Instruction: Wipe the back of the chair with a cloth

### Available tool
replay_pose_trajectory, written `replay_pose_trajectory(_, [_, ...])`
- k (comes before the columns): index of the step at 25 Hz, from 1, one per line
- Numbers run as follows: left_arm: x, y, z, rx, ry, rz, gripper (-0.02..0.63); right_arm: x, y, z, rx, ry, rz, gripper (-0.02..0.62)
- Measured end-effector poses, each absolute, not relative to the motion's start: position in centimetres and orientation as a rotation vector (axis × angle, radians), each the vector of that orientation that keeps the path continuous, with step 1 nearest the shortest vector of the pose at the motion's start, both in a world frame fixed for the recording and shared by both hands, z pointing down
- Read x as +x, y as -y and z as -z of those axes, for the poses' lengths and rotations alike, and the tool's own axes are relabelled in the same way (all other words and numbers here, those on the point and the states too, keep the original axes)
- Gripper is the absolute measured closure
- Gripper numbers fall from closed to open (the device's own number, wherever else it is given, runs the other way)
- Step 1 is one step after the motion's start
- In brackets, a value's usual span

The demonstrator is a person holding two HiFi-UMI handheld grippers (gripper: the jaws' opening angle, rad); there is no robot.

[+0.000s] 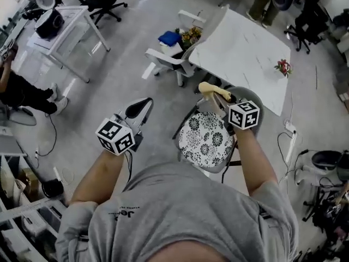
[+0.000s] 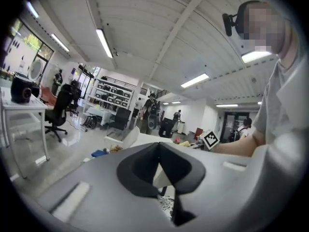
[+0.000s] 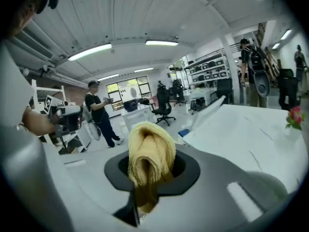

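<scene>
Yellow cloth [image 3: 149, 161] in outstretched right tongs [image 1: 223, 97]

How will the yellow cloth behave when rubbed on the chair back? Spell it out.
Probably floppy: the cloth folds and droops over the right gripper, whose jaws pinch it. Likely light for its size. Its knitted-looking texture should grip rather than slide.

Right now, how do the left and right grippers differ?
The right gripper is clamped on the cloth; the left gripper has its jaws together on nothing. The right gripper is over the chair; the left gripper hangs beside it, over the floor. Both point forward.
</scene>
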State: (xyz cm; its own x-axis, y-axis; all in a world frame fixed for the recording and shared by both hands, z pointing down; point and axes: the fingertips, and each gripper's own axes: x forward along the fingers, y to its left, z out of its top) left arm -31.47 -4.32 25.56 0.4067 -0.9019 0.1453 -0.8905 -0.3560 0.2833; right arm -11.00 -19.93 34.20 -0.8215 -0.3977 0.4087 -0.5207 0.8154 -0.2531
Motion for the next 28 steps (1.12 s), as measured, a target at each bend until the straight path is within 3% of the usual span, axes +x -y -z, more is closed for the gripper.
replay_pose_trajectory(5, [-37.4, 0.1, -21.3, 2.239, 1.805, 0.118, 0.548, -20.6, 17.8, -26.0, 0.373, 2.792, -0.326, 0.545])
replay_pose_trajectory(13, [-42.3, -6.7, -16.8, 2.102, 2.076, 0.195, 0.548, -28.8, 11.0, -19.3, 0.03, 2.859, -0.181, 0.545])
replay_pose_trajectory(28, [-46.8, -11.5, -13.9, 2.141, 2.062, 0.234, 0.548, -32.3, 5.1, -15.7, 0.019, 2.9, -0.136, 0.545])
